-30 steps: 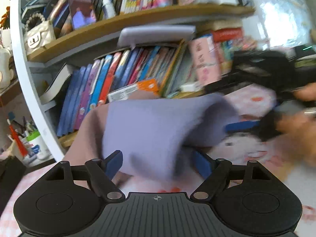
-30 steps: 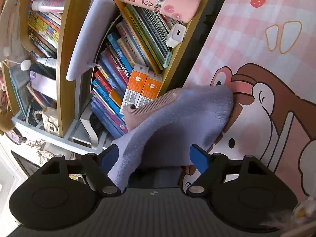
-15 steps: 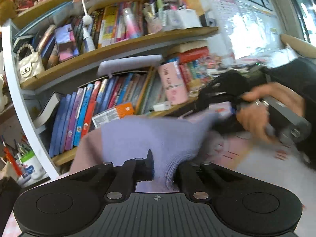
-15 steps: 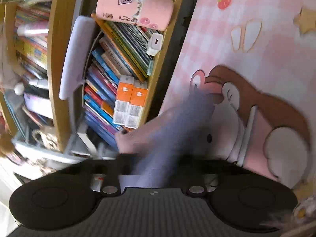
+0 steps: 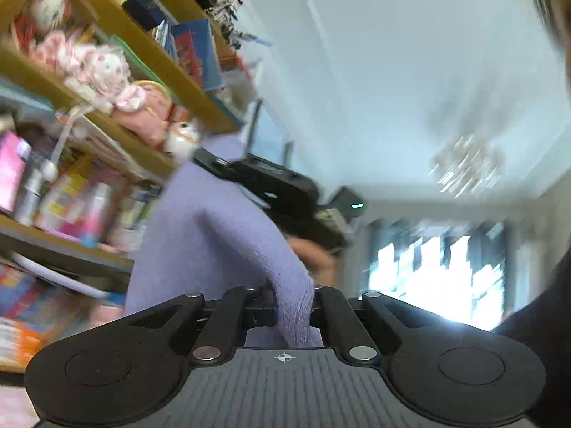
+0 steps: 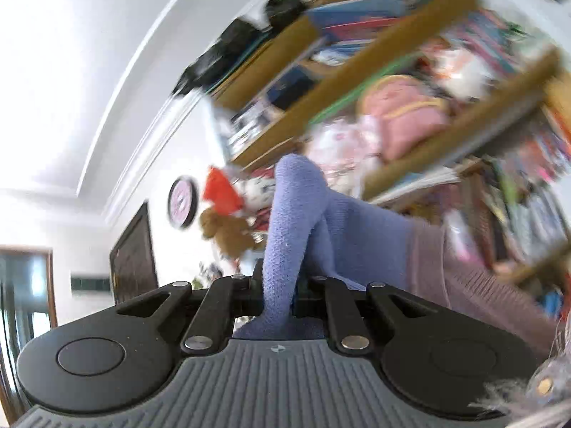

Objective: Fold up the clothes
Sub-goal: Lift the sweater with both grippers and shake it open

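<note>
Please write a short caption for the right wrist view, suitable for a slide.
Right gripper shut on a lifted purple sock with a pink cuff, blurred bookshelf behind.

The shelves [image 5: 107,114] are smeared and fuzzy, so the books and toys on them are hard to make out. The purple sock [image 5: 214,235] hides most of the other gripper [image 5: 271,185] and the hand [image 5: 314,256] that holds it. The sock's low end is tucked behind the left gripper [image 5: 291,306]. In the right view its pink cuff [image 6: 474,285] is blurry and runs off the edge
</note>
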`<state>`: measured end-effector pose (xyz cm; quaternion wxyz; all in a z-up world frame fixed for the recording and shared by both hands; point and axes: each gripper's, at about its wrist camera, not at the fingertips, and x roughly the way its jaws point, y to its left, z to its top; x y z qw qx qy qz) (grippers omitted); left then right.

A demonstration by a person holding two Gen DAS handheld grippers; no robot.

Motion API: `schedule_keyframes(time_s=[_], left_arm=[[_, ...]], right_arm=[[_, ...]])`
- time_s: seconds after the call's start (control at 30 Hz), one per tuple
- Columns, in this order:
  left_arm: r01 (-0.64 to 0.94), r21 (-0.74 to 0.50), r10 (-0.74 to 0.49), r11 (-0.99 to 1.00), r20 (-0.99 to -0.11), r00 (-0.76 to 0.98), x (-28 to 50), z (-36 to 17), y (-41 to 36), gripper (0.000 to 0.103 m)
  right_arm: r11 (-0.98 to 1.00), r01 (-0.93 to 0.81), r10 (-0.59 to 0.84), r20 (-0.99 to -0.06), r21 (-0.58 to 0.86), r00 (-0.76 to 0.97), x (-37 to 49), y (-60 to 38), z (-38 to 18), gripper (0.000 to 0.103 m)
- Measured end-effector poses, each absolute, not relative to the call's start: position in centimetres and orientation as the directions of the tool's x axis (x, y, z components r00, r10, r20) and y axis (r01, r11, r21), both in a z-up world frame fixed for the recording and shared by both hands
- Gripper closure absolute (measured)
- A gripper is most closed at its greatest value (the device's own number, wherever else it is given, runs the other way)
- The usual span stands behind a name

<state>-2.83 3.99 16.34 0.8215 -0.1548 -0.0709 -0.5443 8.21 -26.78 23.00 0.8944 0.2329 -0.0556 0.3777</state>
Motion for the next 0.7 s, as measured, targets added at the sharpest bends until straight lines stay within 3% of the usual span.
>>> schedule_keyframes(time_s=[0.1, 0.27, 0.33, 0.37, 0.47, 0.6, 0.67, 0.7], left_arm=[[0.866, -0.286, -0.864, 0.411, 0.179, 0.47, -1.1, 13.0, 5.8, 0.099], [0.613, -0.426, -0.72, 0.666, -0.153, 0.677, 1.4, 5.7, 9.1, 0.096], [0.464, -0.439, -0.614, 0.769, -0.304, 0.729, 2.3, 2.5, 10.5, 0.097], [0.43, -0.446, -0.591, 0.785, -0.33, 0.736, 2.3, 1.4, 11.3, 0.096], [0.391, -0.467, -0.569, 0.793, -0.337, 0.75, 2.8, 0.0, 12.9, 0.095], [0.36, -0.437, -0.525, 0.824, -0.351, 0.775, 3.3, 0.1, 13.1, 0.093], [0.339, -0.417, -0.497, 0.843, -0.363, 0.788, 3.1, 0.2, 13.2, 0.084], [0.319, -0.403, -0.472, 0.858, -0.37, 0.8, 2.7, 0.4, 13.3, 0.074]], right_arm=[[0.64, -0.703, 0.683, 0.189, 0.311, 0.705, 9.3, -22.9, 23.7, 0.091], [0.777, -0.519, 0.613, -0.245, 0.355, 0.751, 17.0, -15.2, 10.7, 0.091], [0.823, -0.464, 0.564, -0.37, 0.328, 0.738, 18.7, -13.2, 6.2, 0.091], [0.832, -0.448, 0.552, -0.412, 0.327, 0.725, 19.4, -12.4, 4.3, 0.091], [0.802, -0.461, 0.594, -0.426, 0.381, 0.682, 20.9, -11.0, 2.4, 0.091], [0.809, -0.502, 0.588, -0.434, 0.306, 0.683, 21.7, -8.9, 3.2, 0.091], [0.796, -0.528, 0.604, -0.451, 0.297, 0.657, 22.6, -7.5, 3.1, 0.088], [0.792, -0.537, 0.608, -0.461, 0.292, 0.646, 22.9, -6.9, 2.9, 0.084]])
